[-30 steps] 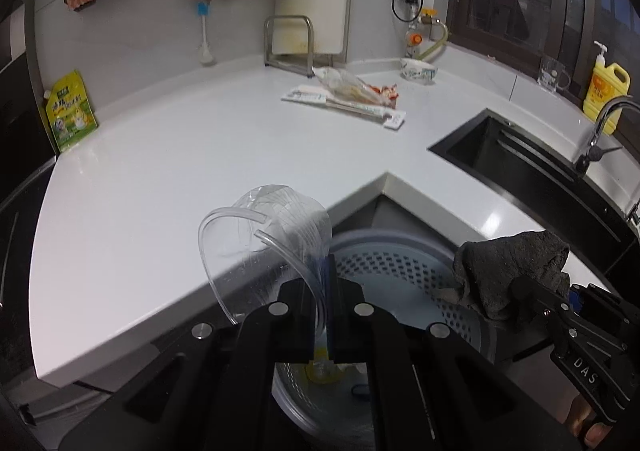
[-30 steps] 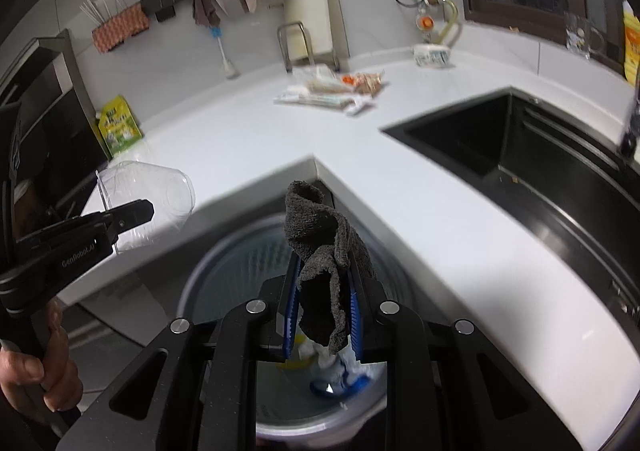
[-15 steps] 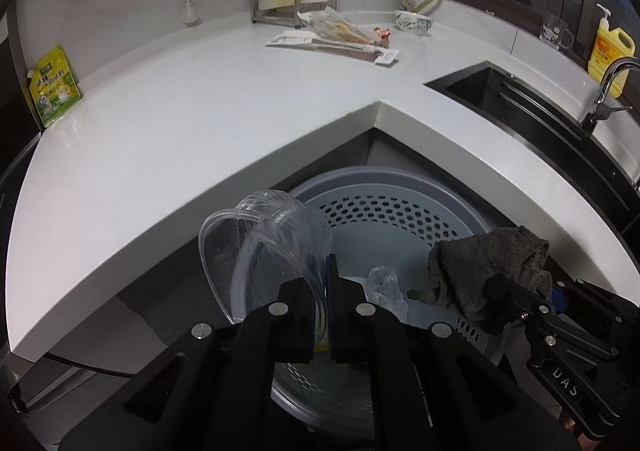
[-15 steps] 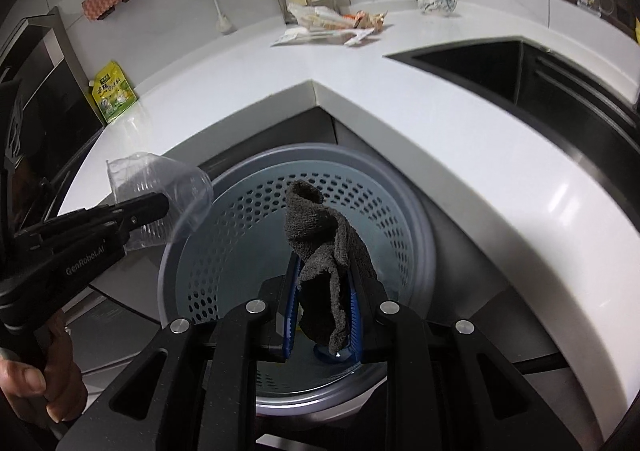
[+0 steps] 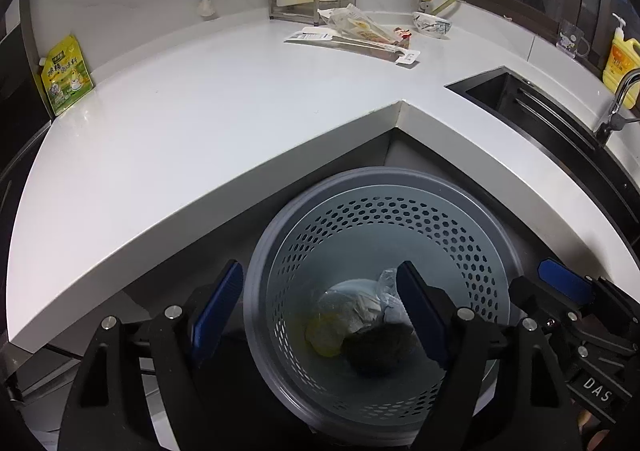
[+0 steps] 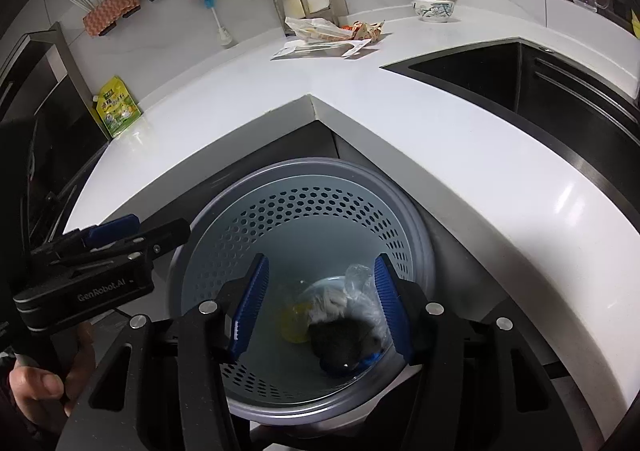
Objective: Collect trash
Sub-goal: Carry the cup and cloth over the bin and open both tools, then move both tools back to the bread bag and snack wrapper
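I have the white L-shaped table filling the upper half of both views, its inner corner pointing down toward centre frame. The black sink sits at the right of the frame, sunk into the table.

Below that corner stands the grey perforated bin, taking up the lower middle of each view. At its bottom lies the trash: a dark grey rag, a crumpled clear plastic cup just above and touching it, and something yellow to the left of the rag. A bit of blue shows under the rag in the right wrist view; I cannot tell what it is.

My left tongs hang over the bin mouth at lower centre, and their jaws have just been opening: they now stand spread wide with nothing between them. My right tongs are likewise over the bin, jaws just opened and spread, also empty. In the right wrist view the left tongs appear at the left edge, with my hand on their handle at lower left.

More trash remains on the table at upper centre: a heap of wrappers. Nearby, a small patterned bowl stands right of it. A green and yellow pouch leans against the wall at upper left.
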A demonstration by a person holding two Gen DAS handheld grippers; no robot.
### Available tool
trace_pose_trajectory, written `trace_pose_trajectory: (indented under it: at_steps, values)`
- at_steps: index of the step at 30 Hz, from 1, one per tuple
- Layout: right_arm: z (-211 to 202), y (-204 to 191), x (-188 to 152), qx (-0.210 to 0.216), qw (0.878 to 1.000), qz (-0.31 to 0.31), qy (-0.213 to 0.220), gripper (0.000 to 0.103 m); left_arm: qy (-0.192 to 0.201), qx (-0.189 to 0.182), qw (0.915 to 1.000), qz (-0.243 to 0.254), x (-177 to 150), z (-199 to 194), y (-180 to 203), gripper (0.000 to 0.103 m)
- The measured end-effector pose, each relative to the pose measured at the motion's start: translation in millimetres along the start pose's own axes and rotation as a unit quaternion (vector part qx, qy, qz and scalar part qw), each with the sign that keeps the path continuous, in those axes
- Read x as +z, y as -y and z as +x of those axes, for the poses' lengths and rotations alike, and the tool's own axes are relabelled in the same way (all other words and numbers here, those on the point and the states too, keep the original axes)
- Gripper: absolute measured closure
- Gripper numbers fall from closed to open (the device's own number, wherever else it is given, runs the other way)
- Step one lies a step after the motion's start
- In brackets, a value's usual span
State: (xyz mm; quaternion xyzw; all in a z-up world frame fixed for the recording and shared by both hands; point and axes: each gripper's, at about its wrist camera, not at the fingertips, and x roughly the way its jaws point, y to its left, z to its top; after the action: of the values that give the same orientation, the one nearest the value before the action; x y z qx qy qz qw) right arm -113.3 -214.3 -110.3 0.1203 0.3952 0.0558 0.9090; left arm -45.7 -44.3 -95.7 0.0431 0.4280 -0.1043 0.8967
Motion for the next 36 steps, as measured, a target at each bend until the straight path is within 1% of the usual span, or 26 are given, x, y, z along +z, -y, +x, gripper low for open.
trace_pose_trajectory:
  at_steps: [4, 7, 12, 15, 18, 22, 23, 27, 31, 36]
  values:
    - [0, 0, 0, -0.002, 1.000, -0.001, -0.001, 0.050, -0.004, 0.004, 1.0000, 0.002, 0, 2, 0, 0.025]
    - [0, 0, 1, -0.005, 1.000, 0.001, 0.000, 0.050, -0.004, 0.005, 1.0000, -0.002, 0, 3, -1, 0.022]
    - [-2, 3, 6, -0.010, 1.000, 0.004, 0.004, 0.050, -0.004, 0.008, 1.0000, -0.004, 3, 2, -4, 0.021]
    - [-6, 6, 13, -0.013, 1.000, 0.007, 0.011, 0.050, 0.000, 0.009, 0.9999, -0.004, 11, 0, -5, 0.019]
    - [-10, 10, 28, -0.024, 0.999, 0.006, 0.022, 0.050, 0.008, 0.005, 0.9999, -0.008, 27, -2, -6, 0.019]
    - [-15, 14, 60, -0.037, 0.998, -0.003, 0.047, 0.050, 0.028, 0.002, 0.9996, -0.010, 57, -4, -7, 0.018]
    - [-15, 15, 69, -0.040, 0.998, -0.006, 0.053, 0.050, 0.036, 0.003, 0.9993, -0.011, 66, -5, -7, 0.015]
    - [-8, 18, 116, -0.053, 0.996, -0.020, 0.075, 0.050, 0.068, 0.010, 0.9976, -0.012, 104, -4, -9, 0.014]
    - [11, 23, 162, -0.067, 0.993, -0.034, 0.086, 0.050, 0.095, 0.018, 0.9951, -0.019, 149, 4, -12, 0.011]
    - [43, 34, 218, -0.069, 0.993, -0.023, 0.093, 0.050, 0.127, 0.034, 0.9911, -0.022, 199, 22, -10, 0.009]
